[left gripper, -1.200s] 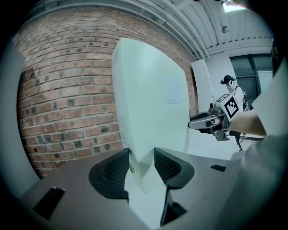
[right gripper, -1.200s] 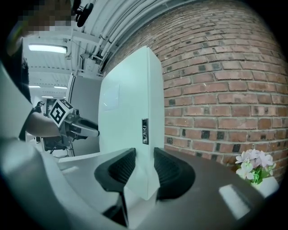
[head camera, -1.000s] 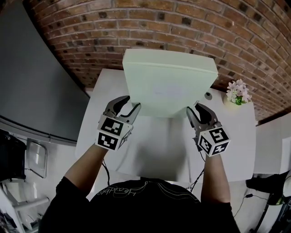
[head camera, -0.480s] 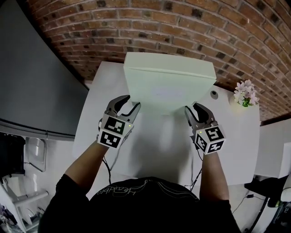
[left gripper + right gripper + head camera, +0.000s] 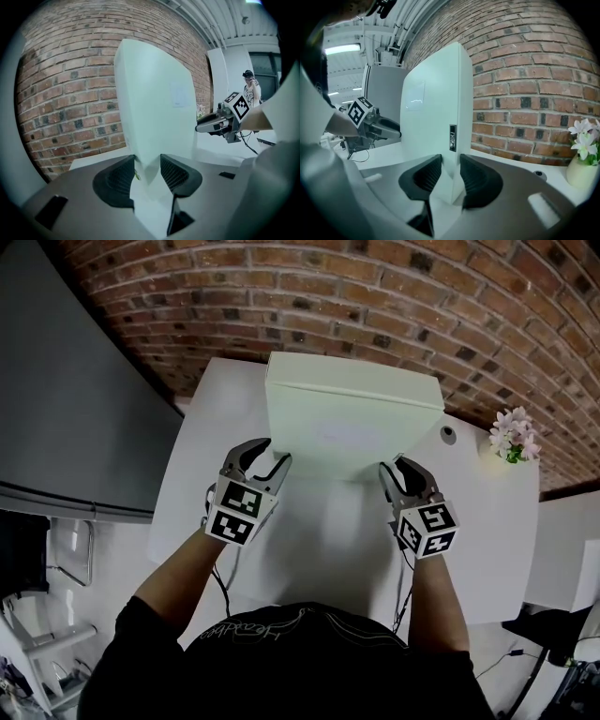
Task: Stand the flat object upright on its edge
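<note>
The white flat box [image 5: 352, 427] is held nearly upright over the far half of the white table [image 5: 328, 540], close to the brick wall [image 5: 375, 296]. Its broad face looks toward the person. The left gripper [image 5: 267, 454] pinches the lower left corner of the box, and both ribbed pads press on the box's thin sides [image 5: 154, 103]. The right gripper [image 5: 394, 468] pinches the lower right corner in the same way, just below a small dark label [image 5: 453, 138] on the narrow side. I cannot tell whether the bottom edge already rests on the table. A small pot of flowers [image 5: 513, 437] stands at the far right corner of the table, apart from the box.
</note>
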`<state>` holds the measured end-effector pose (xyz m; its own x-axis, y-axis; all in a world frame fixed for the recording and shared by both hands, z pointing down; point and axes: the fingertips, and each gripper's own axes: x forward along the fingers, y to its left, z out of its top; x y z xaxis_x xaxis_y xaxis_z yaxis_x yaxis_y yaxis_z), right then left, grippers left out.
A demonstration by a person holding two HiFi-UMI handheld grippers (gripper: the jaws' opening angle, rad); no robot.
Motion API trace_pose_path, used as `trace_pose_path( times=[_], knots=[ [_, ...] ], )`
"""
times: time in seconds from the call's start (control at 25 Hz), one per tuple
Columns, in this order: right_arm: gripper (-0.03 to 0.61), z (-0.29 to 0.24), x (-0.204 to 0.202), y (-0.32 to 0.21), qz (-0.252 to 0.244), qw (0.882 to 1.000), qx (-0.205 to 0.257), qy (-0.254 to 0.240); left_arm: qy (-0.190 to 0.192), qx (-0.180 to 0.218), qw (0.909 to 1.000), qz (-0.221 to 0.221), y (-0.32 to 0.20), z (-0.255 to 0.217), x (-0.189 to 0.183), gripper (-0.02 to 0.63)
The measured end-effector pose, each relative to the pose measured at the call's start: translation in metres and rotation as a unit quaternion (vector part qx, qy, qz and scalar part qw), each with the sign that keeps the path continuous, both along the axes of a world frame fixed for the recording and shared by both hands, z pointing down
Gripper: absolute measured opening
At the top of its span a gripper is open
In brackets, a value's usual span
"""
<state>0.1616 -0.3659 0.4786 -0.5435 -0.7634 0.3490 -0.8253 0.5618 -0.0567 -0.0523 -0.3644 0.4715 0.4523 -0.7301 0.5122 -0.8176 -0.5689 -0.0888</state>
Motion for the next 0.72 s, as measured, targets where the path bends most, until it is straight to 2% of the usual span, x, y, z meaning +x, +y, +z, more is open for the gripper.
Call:
trace_pose_path(
  times=[0.72],
  knots=[
    [0.13, 0.008, -0.007, 0.007, -0.005, 1.0, 0.006, 0.022, -0.014, -0.003, 0.9999, 0.004, 0.007, 0.014, -0.006, 0.175]
  ],
)
